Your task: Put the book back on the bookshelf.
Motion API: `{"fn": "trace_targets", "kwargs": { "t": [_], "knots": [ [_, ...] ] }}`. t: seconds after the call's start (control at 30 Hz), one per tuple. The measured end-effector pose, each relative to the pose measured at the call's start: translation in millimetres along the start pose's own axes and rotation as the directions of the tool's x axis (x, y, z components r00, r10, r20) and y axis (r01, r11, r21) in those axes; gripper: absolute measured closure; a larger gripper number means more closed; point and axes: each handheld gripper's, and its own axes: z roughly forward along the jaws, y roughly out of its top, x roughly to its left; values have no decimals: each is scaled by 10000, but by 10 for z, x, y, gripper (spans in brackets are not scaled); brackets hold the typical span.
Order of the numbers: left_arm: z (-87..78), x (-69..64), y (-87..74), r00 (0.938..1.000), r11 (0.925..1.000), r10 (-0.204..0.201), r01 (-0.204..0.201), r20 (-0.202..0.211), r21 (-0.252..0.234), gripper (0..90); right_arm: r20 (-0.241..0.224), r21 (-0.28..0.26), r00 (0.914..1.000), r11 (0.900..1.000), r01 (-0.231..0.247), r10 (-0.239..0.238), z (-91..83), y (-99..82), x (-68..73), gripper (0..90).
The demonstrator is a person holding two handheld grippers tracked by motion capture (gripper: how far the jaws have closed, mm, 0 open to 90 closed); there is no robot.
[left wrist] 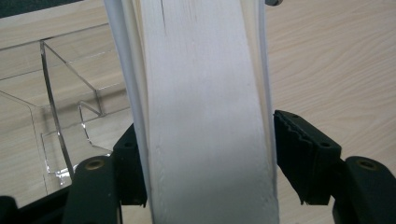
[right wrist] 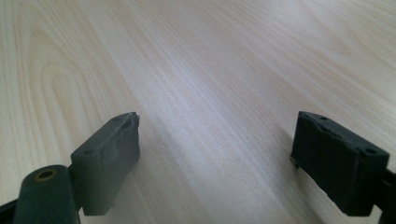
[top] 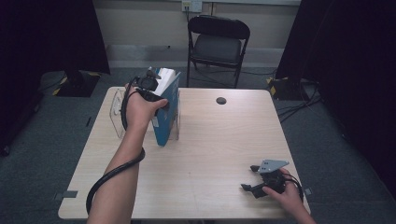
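Note:
A blue-covered book stands upright in a clear acrylic holder at the table's far left. My left gripper reaches over the book's top edge. In the left gripper view the white page edge of the book runs between the jaws of the left gripper. The right pad stands a sliver off the cover, and the left pad sits close against the other cover. Near the front right edge my right gripper rests low on the table, and its view shows this right gripper open over bare wood.
The wooden table has a small dark round disc near its far edge. A black folding chair stands beyond the table. The holder's clear walls rise just left of the book.

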Motion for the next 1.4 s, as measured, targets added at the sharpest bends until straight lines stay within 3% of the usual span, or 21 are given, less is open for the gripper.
{"fn": "trace_targets", "kwargs": {
  "t": [0.17, 0.3, 0.8, 1.4],
  "knots": [
    [-25, -17, -33, 10000, 10000, 34, -33, 62, -67, 304, 0, 1, 10000, 10000, 1, -1, 0, 0, 0, 144],
    [-26, -14, -77, 9997, 9998, 98, -101, 202, 145, 285, -1, -1, 10000, 10000, 0, 0, 0, 0, 0, 144],
    [-165, -17, -181, 9985, 9994, 323, -316, 452, -157, 233, 0, 1, 10000, 10000, 5, -5, 0, 0, 0, 144],
    [-237, 38, -403, 9915, 9980, 636, -627, 1134, -118, 194, 23, -16, 10000, 10000, 0, 0, 1, 0, 1, 144]
  ]
}}
